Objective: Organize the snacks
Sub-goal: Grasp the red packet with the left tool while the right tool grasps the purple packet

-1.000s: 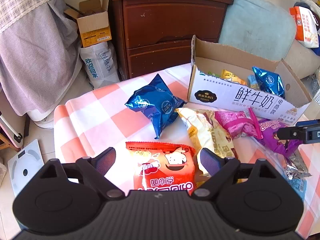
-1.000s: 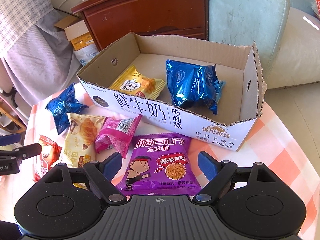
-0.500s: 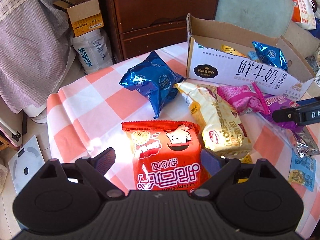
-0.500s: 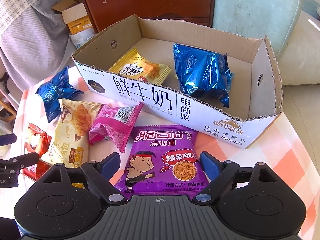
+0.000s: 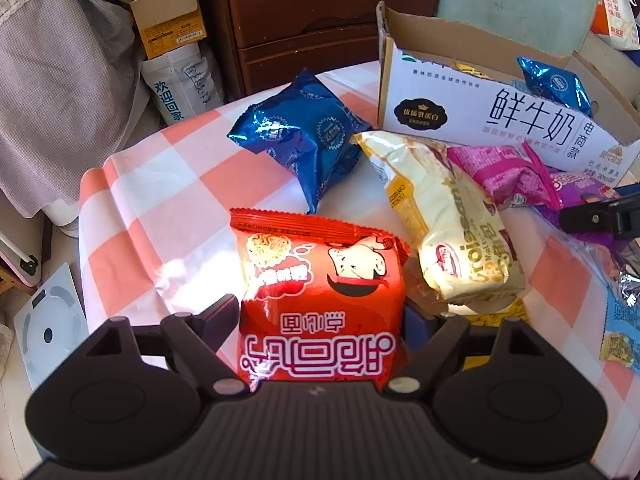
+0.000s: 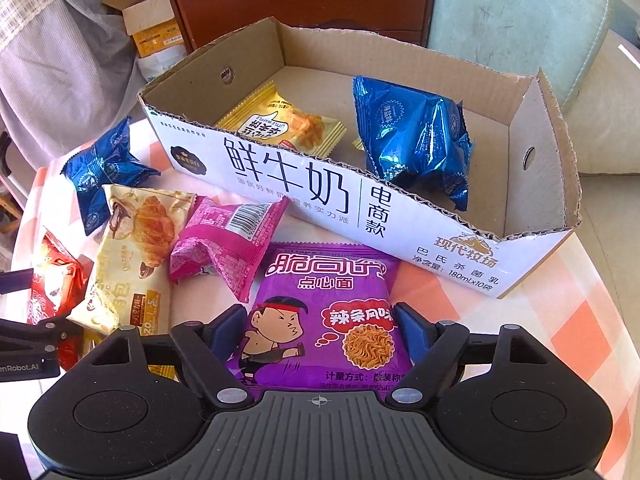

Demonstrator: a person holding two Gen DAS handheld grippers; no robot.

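Note:
My left gripper (image 5: 320, 312) has its fingers against both sides of a red noodle snack pack (image 5: 320, 300) on the checked tablecloth. My right gripper (image 6: 320, 320) has its fingers against both sides of a purple noodle snack pack (image 6: 328, 312). An open cardboard milk box (image 6: 304, 188) stands behind it and holds a yellow waffle pack (image 6: 280, 124) and a blue pack (image 6: 412, 140). On the cloth lie another blue pack (image 5: 304, 140), a cream croissant pack (image 5: 448, 232) and a pink pack (image 6: 228, 240).
A dark wooden cabinet (image 5: 320, 12) and small cardboard boxes (image 5: 168, 20) stand behind the table. A pale green cushion (image 6: 516, 20) is at the back right. Small sachets (image 5: 620, 332) lie at the table's right edge. A scale (image 5: 48, 328) lies on the floor at left.
Both grippers have moved forward and down over their packs and their fingers have closed in onto the packs' sides.

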